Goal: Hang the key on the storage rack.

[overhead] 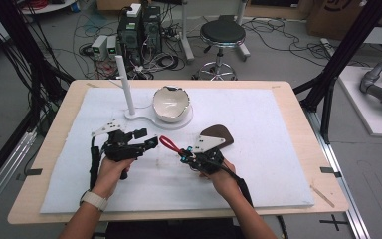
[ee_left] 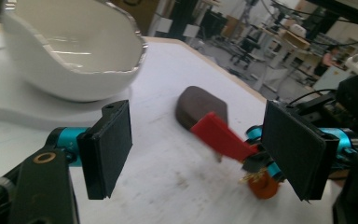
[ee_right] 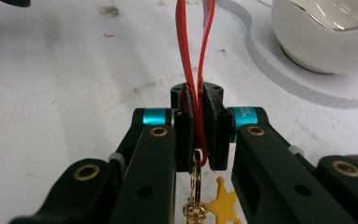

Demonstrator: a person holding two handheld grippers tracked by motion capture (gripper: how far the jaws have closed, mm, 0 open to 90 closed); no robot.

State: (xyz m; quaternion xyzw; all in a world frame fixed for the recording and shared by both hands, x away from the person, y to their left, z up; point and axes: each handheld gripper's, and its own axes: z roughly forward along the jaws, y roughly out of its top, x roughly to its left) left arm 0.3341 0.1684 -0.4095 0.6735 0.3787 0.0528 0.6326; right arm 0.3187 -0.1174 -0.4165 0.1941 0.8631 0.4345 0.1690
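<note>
Right gripper (overhead: 183,155): fingers (ee_right: 185,135) clenched on the red strap loop (overhead: 169,144) — the two red bands run up between the pads in the right gripper view.
Red strap loop: held above the white mat (overhead: 258,149), sticking out of the right gripper toward the left gripper; a gold ring (ee_right: 196,179) and a yellow star charm (ee_right: 222,201) hang below the pads.
Left gripper (overhead: 146,139): fingers (ee_left: 108,147) released and standing wide, nothing between the pads; in its own view the red strap lies ahead, nearer the right-hand pad.
Gap between grippers: near, not touching.
White bowl (overhead: 171,103): sits on the white stand base (overhead: 179,122) at the far middle of the desk (overhead: 64,119), a white upright post (overhead: 125,84) beside it.
Brown flat piece (overhead: 221,133): lies on the mat just beyond the right gripper.
Hands: left hand (overhead: 112,172) and right hand (overhead: 221,174) each grip a handle — both forearms enter from the near edge.
</note>
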